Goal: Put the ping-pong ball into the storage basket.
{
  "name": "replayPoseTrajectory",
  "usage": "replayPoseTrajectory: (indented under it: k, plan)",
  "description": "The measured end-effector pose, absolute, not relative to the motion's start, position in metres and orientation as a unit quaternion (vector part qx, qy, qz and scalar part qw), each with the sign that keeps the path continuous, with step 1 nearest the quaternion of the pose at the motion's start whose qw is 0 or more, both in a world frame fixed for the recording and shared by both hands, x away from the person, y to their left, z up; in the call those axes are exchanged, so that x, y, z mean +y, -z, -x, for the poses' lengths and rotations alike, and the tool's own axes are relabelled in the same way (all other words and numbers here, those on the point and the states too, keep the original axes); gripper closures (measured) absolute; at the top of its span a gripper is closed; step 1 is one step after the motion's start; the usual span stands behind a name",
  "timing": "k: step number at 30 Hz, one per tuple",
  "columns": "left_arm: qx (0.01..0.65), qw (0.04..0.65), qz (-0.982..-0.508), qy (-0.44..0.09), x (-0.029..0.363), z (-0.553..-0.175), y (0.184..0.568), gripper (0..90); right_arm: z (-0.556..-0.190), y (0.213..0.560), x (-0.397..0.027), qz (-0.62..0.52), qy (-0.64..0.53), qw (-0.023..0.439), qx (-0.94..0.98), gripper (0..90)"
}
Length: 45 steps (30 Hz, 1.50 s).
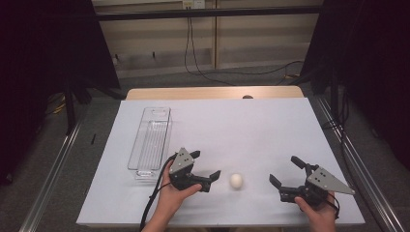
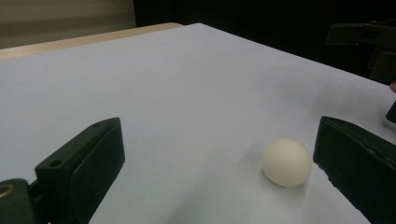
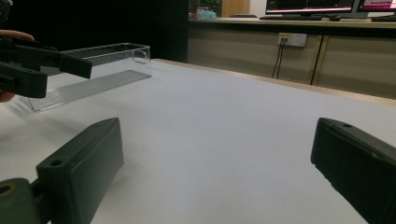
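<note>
While my left tongs [image 1: 207,165] stand with jaws wide apart, the small white ball [image 1: 236,181] lies on the white surface [image 1: 241,125] just beside their right jaw, touching neither. My right tongs [image 1: 285,172] are apart too, holding nothing. Behind my left hand [image 1: 170,193] sits a clear plastic tray [image 1: 150,141].
</note>
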<state>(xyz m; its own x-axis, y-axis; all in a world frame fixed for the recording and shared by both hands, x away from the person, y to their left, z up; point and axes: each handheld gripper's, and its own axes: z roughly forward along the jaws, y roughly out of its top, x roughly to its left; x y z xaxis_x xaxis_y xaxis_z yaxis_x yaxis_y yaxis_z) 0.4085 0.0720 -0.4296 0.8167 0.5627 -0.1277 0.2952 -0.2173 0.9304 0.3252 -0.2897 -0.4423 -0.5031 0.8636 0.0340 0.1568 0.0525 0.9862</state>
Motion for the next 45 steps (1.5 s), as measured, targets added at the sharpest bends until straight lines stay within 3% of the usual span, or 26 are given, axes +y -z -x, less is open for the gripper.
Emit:
replayPoseTrajectory:
  k: [45]
  plan:
    - [0.266,0.557,-0.78,-0.104,0.057,-0.41,0.433,2.2,-0.326,0.442,-0.289,-0.388,-0.569,0.308,0.657,1.9]
